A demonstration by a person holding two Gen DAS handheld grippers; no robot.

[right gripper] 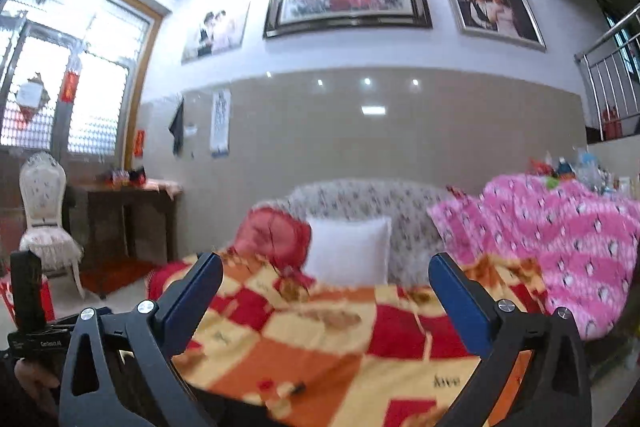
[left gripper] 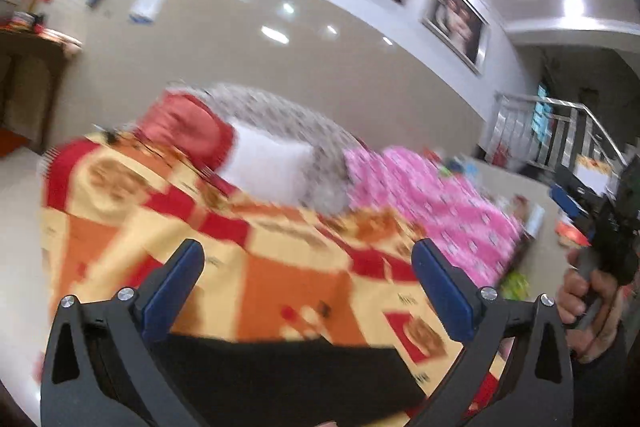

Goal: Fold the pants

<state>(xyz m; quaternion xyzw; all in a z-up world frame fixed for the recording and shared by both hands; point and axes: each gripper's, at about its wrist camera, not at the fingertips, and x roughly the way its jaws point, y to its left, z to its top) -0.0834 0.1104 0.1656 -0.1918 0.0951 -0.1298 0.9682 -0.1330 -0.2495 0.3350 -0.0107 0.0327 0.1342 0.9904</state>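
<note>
1. The pants (left gripper: 280,375) lie as a flat dark shape on the checked blanket (left gripper: 288,291) at the near edge of the bed. They show only at the bottom of the left wrist view, low between the fingers. In the right wrist view a dark strip at the very bottom edge may be the same garment; I cannot tell for sure.
2. The left tool (left gripper: 308,291) has its jaws spread wide with nothing between the blue pads (left gripper: 176,291); the pants sit below them, not pinched.
3. The right tool (right gripper: 326,303) is likewise spread wide and empty, with only blanket showing between its fingers.
4. Both tools point roughly level across the bed toward the red cushion (right gripper: 276,235), white pillow (right gripper: 348,251) and pink quilt (right gripper: 560,239), not down at the cloth. That pose reads as clear of the garment.
5. The left view is tilted and blurred, and the right one less so.
6. A hand (left gripper: 588,303) gripping the right tool's handle shows at the right edge of the left view, so the two tools are held side by side.
7. With the pants lying compact and both tools empty, I judge a fold complete or the task near its end.
</note>
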